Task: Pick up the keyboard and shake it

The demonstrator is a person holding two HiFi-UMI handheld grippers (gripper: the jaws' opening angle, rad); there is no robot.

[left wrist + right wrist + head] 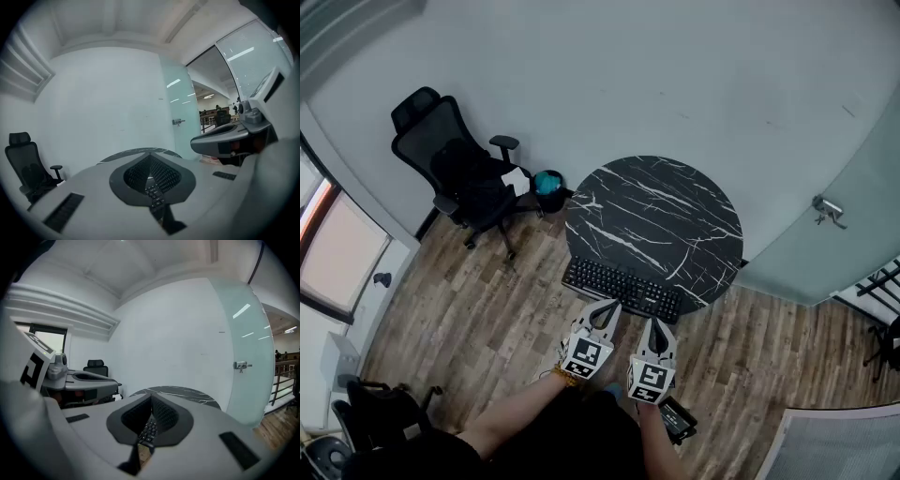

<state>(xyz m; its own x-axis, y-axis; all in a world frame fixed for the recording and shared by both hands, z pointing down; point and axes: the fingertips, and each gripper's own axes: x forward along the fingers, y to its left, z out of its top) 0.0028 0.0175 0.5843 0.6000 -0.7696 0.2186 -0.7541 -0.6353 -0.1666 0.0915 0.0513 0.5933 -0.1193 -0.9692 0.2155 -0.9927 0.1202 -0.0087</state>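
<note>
My left gripper [604, 309] has its jaws fully together, pad against pad, with nothing clamped between them. In the left gripper view the keys of the keyboard [155, 195] show through the slot under the closed tips. From the head view, the tips sit right at the keyboard's near edge, towards its middle. I cannot tell whether they touch it.

My right gripper [657, 327] is just beside the left one. Its jaws are also closed tight and hold nothing. The right gripper view shows the same keys below the tips. These tips point at the near edge of the keyboard, close to its right end, and again I cannot tell whether there is contact.

The keyboard lies flat along the near rim of the surface [666, 202], which is round, black and veined with white.

Counting from left to right, there is:
- one chair [461, 173] well to the left by the wall, with a white sheet [517, 180] on its seat
- one teal thing [548, 181] on the floor [469, 291] between the chair and the surface
- one surface
- one keyboard
- two grippers
- one glass door with a single handle [828, 211] far right
</note>
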